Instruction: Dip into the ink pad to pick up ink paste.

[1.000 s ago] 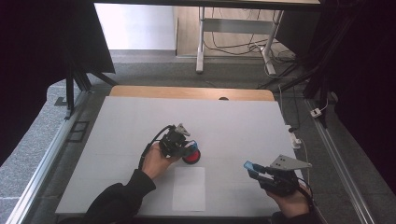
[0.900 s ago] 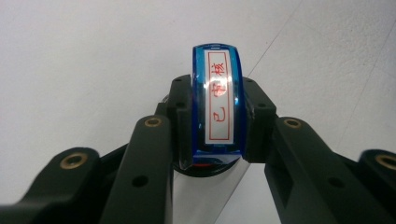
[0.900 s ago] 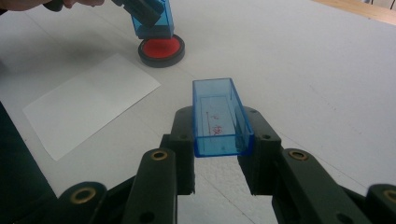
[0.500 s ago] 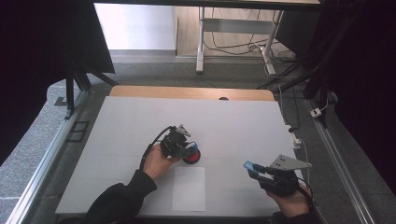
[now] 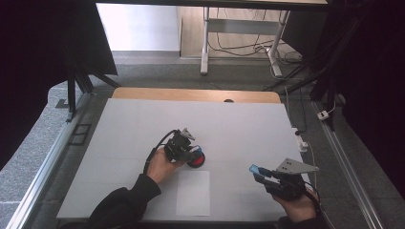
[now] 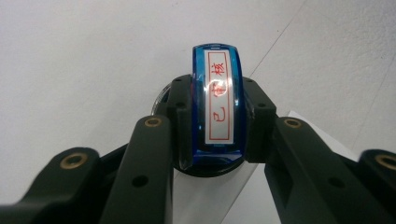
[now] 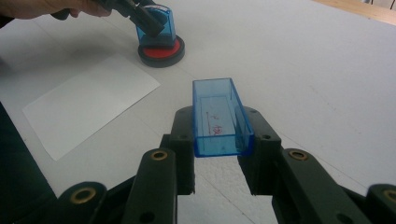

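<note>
Left gripper (image 6: 215,140) clamps a translucent blue plastic stamp (image 6: 216,100) between its jaws, pressed onto a round red ink pad (image 7: 160,49) beneath; lifting crooked could smear ink. Right gripper (image 7: 217,149) grips the stamp's clear blue rectangular cap (image 7: 219,116), which could slip free.

Both grippers, the left gripper (image 5: 184,147) and the right gripper (image 5: 267,175), are matte black with brass-ringed pivot holes, a black cable looping at the left one's nine o'clock, a grey three-cornered plate (image 5: 295,166) topping the right, dark sleeves (image 5: 125,202) below.
</note>
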The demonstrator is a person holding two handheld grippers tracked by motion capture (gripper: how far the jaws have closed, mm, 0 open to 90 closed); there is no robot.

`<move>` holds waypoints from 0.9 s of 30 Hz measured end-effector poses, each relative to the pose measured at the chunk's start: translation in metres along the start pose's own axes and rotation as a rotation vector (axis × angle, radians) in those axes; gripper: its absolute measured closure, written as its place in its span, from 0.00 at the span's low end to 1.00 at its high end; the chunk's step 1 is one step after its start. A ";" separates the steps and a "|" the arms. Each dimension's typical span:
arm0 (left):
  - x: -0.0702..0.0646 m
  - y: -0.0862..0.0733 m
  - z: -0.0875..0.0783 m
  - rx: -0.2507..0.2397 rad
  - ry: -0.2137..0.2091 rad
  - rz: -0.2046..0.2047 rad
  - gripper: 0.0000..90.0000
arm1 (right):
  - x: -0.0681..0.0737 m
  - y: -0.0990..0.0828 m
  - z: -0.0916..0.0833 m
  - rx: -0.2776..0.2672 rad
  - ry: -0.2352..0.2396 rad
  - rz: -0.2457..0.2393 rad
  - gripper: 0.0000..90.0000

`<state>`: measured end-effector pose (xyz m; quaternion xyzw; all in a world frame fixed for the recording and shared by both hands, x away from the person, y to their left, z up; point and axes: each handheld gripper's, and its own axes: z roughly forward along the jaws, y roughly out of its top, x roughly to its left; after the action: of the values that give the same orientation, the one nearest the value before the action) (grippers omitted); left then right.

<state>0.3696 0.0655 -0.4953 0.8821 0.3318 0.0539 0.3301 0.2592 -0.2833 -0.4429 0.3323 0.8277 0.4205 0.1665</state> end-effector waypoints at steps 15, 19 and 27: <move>-0.004 0.000 0.001 0.013 0.021 0.001 0.78 | 0.001 0.000 0.000 0.002 0.001 -0.003 0.77; -0.003 -0.001 0.001 0.011 0.015 -0.003 0.78 | 0.001 0.000 0.000 0.003 0.000 -0.003 0.77; -0.003 -0.003 0.001 0.004 0.018 -0.007 0.78 | 0.001 0.000 0.001 0.004 -0.001 -0.004 0.77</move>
<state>0.3658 0.0645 -0.4972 0.8811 0.3380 0.0602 0.3254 0.2591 -0.2821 -0.4429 0.3313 0.8290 0.4184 0.1671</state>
